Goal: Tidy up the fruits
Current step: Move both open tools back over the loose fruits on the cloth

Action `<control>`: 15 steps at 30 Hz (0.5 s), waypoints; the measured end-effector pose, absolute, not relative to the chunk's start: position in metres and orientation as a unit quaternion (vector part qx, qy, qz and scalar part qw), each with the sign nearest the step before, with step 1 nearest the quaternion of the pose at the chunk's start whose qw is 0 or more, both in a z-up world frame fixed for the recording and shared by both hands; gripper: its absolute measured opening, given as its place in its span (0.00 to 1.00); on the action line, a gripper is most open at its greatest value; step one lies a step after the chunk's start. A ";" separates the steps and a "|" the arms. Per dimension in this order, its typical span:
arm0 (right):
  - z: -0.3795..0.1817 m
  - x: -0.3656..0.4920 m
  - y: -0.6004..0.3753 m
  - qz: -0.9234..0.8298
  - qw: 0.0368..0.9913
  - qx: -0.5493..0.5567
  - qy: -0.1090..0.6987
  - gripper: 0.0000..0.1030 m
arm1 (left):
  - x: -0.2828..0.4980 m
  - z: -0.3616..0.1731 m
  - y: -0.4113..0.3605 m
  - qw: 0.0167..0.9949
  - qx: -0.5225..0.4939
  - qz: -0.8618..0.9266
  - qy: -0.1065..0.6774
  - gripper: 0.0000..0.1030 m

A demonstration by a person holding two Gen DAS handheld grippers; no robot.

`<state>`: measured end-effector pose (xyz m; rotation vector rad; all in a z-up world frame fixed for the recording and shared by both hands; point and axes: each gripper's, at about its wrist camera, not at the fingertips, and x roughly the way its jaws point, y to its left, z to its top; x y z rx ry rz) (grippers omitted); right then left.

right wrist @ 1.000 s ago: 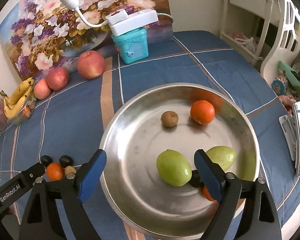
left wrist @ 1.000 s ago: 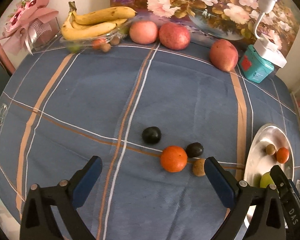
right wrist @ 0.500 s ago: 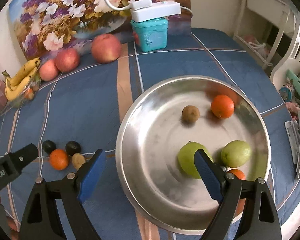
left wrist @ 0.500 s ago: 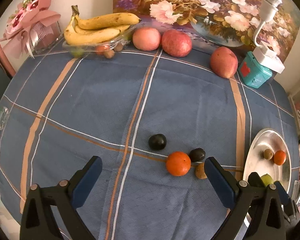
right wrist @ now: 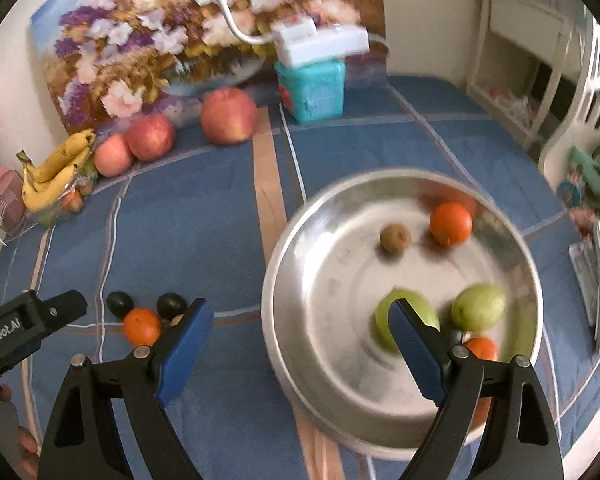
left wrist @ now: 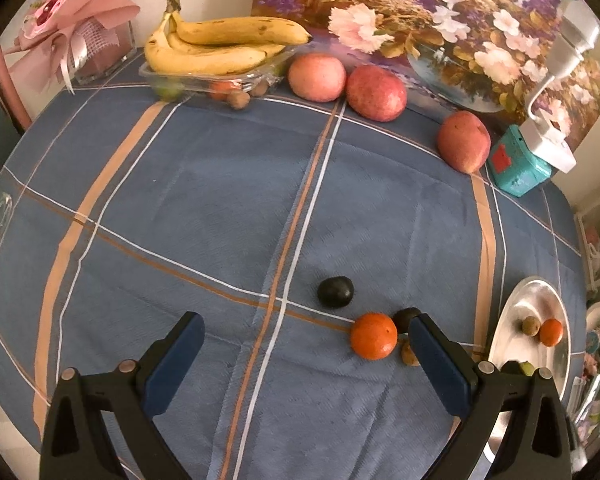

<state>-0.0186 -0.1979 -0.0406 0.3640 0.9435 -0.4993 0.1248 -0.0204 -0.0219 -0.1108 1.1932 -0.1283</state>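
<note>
Left claw (left wrist: 306, 356) drawn back from orange (left wrist: 373, 336), right claw (right wrist: 300, 332) shifted left off bowl (right wrist: 288, 280)

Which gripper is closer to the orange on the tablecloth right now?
Left. The left gripper hovers open just short of the orange on the cloth, which sits by its right finger. The right gripper is open over the steel bowl's rim, farther away.

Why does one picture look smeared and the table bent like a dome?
Right wrist view: motion blur smears the metal bowl and flower painting. Left wrist view: sharp, the orange crisp. Both views: the fisheye lens curves the tablecloth stripes and darkens the corners.
</note>
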 end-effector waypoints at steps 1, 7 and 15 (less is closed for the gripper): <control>-0.042 -0.018 -0.199 -0.234 0.842 0.183 0.451 0.87 | 0.126 -0.022 -0.018 0.824 -0.056 -0.061 0.561 1.00; -0.035 -0.022 -0.197 -0.221 0.860 0.190 0.420 0.87 | 0.133 -0.025 -0.010 0.818 -0.060 -0.057 0.569 1.00; -0.029 -0.011 -0.179 -0.229 0.874 0.134 0.407 0.87 | 0.144 -0.027 0.008 0.821 -0.063 -0.044 0.566 1.00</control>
